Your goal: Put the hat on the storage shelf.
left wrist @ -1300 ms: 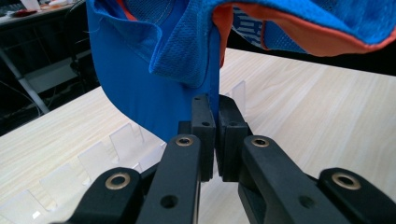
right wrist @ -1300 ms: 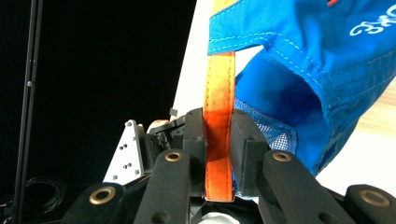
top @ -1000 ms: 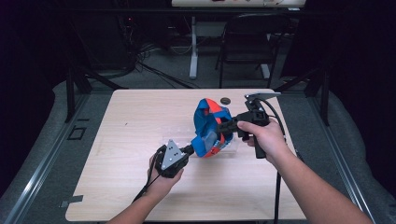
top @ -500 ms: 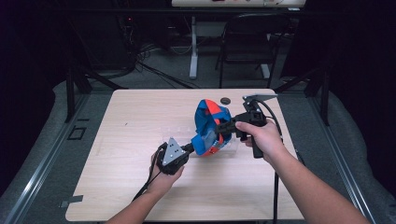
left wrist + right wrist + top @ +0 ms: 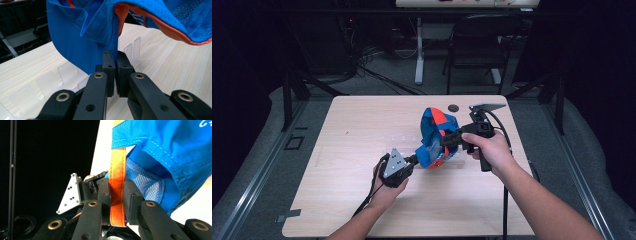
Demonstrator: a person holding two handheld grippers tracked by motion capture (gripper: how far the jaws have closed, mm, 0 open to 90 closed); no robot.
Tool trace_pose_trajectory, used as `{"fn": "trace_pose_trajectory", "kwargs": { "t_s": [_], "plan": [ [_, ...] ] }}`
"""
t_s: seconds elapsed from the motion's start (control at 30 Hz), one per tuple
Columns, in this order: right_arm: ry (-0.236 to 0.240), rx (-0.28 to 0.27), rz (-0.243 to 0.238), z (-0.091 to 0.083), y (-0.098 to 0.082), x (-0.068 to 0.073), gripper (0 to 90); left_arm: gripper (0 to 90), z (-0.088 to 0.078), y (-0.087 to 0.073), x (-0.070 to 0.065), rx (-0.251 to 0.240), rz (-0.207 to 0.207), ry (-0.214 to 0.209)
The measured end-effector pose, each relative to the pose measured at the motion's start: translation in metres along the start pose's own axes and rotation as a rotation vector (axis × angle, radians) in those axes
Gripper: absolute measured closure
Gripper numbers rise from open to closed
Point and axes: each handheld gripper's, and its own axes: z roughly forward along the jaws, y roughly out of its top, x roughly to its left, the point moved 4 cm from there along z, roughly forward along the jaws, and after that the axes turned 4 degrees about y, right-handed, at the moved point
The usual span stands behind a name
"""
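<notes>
Blue and orange garment (image 5: 435,136), thin sports fabric with mesh panels, held up off the table (image 5: 352,200) between both grippers, right of centre and a bit toward the far side. Left gripper (image 5: 411,160) at the near-left of it, jaws together and clamped on a blue fold at the lower edge; in the left gripper view the cloth (image 5: 82,37) hangs down into the closed jaws. Right gripper (image 5: 447,140) comes in from the right, jaws pinched on an orange edge band (image 5: 117,192), which runs straight up between them in the right gripper view, with blue mesh (image 5: 143,182) just beside it. Handling judgement: light, soft, fully limp, no stiffness at all, so it will sag and bunch wherever it is not gripped; slick synthetic weave could slide out of a shallow pinch. Best holds look like the stitched orange band or a hemmed seam, thicker and less stretchy than the open mesh, which could snag or pull. Not fragile. Clear plastic dividers (image 5: 62,72) stand on the table under the cloth, easy to catch with a hanging edge. Small dark round thing (image 5: 453,107) on the table at the far side, cannot tell what. Writing: a bit of white lettering at the top right corner of the right gripper view (image 5: 205,123), cut off, unreadable. No brand readable.
</notes>
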Motion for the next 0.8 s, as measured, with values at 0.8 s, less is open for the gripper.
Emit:
{"fn": "trace_pose_trajectory", "kwargs": {
  "t_s": [0.8],
  "plan": [
    [0.018, 0.018, -0.021, 0.000, -0.003, 0.009, 78.4, 88.0, -0.008, -0.007, 0.003, 0.011, 0.007, 0.014]
  ]
}}
